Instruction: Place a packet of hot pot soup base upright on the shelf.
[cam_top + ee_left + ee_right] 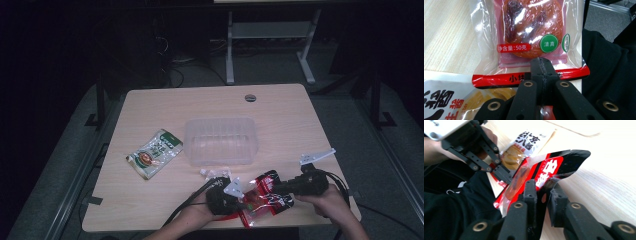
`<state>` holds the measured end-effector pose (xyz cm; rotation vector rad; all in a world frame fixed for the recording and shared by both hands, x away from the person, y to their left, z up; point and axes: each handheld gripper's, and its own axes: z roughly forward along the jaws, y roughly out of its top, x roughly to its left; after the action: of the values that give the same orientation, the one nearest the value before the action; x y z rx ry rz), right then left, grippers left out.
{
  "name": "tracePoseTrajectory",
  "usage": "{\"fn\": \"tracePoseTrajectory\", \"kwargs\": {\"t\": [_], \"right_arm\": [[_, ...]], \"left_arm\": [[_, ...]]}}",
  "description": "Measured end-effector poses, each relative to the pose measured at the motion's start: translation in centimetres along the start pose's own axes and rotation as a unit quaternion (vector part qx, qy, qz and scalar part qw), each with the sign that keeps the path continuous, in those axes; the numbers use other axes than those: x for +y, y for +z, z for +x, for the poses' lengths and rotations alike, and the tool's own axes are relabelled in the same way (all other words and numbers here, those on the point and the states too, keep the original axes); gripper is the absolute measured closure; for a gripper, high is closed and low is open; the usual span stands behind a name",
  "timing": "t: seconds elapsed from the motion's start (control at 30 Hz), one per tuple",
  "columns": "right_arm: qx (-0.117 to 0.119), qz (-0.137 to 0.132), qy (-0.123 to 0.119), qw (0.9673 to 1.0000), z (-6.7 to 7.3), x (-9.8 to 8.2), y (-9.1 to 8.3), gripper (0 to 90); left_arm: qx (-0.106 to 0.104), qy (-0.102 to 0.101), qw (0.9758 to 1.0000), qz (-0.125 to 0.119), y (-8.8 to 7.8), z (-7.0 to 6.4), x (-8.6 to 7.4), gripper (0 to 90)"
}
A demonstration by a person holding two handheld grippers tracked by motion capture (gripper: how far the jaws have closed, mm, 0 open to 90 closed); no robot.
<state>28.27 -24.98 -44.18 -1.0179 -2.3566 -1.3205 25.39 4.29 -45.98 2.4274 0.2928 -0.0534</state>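
A red snack packet with a clear window hangs between both grippers, just above the table's front edge. My left gripper is shut on its red bottom strip; in the left gripper view the closed jaws pinch that strip below the packet's window. My right gripper comes in from the right. In the right gripper view its tips clamp the packet's black-and-red end, which bends between them. The left gripper holds the far end there.
A clear plastic tub stands mid-table. A green-and-white packet lies to its left. A white-and-orange packet lies flat by the left gripper. A dark sleeve is close by the table's front edge.
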Motion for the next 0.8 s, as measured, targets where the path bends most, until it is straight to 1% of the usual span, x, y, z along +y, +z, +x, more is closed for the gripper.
{"fn": "tracePoseTrajectory", "kwargs": {"t": [0.07, 0.1, 0.17, 0.2, 0.23, 0.37, 0.43, 0.47, 0.5, 0.57, 0.6, 0.7, 0.77, 0.8], "right_arm": [[0.003, -0.001, -0.002, 1.0, 0.0, 0.0, 0.0, 84.0], [0.006, -0.004, -0.006, 1.0, 0.1, 0.0, 0.0, 87.3], [0.013, -0.005, -0.014, 0.9998, 0.2, 0.0, 0.1, 89.4], [0.017, -0.007, -0.015, 0.9997, 0.2, 0.0, 0.1, 89.6], [0.023, -0.009, -0.022, 0.9995, 0.3, 0.1, 0.0, 89.8], [0.03, -0.011, -0.03, 0.999, 0.4, 0.2, 0.0, 90.0], [0.037, -0.015, -0.036, 0.9985, 0.5, 0.3, 0.0, 90.0], [0.042, -0.018, -0.034, 0.9984, 0.6, 0.3, 0.0, 90.0], [0.048, -0.02, -0.032, 0.9981, 0.6, 0.3, -0.1, 90.0], [0.054, -0.034, -0.041, 0.9971, 0.9, 0.5, -0.3, 90.0], [0.054, -0.034, -0.041, 0.9971, 0.9, 0.5, -0.3, 90.0], [0.064, -0.048, -0.04, 0.9959, 1.2, 0.6, -0.5, 90.0], [0.074, -0.059, -0.037, 0.9949, 1.4, 0.7, -0.7, 90.0], [0.076, -0.066, -0.042, 0.9941, 1.5, 0.8, -0.8, 90.0]], "left_arm": [[0.0, 0.0, 1.0, 0.0, 0.0, 0.0, 0.0, 90.0], [-0.001, -0.001, 1.0, -0.003, 0.0, 0.0, 0.0, 89.9], [-0.003, -0.004, 1.0, -0.005, 0.0, 0.1, -0.1, 89.9], [-0.004, -0.005, 1.0, -0.003, 0.0, 0.1, -0.1, 89.9], [-0.008, -0.009, 0.9999, -0.005, 0.0, 0.2, -0.1, 89.9], [-0.013, -0.015, 0.9998, -0.005, 0.0, 0.3, -0.1, 89.9], [-0.013, -0.015, 0.9998, -0.004, -0.1, 0.3, -0.1, 89.8], [-0.015, -0.013, 0.9998, -0.004, -0.1, 0.2, -0.1, 89.1], [-0.019, -0.014, 0.9997, -0.005, -0.2, 0.2, -0.1, 87.1], [-0.019, -0.009, 0.9998, -0.005, -0.3, 0.2, 0.0, 82.2], [-0.019, -0.006, 0.9998, -0.005, -0.3, 0.1, 0.0, 82.2], [-0.019, -0.006, 0.9998, -0.009, -0.7, 0.1, 0.1, 77.3], [-0.019, -0.006, 0.9996, -0.019, -1.0, 0.0, 0.2, 74.1], [-0.021, -0.009, 0.9995, -0.023, -1.3, 0.0, 0.2, 72.9]]}}
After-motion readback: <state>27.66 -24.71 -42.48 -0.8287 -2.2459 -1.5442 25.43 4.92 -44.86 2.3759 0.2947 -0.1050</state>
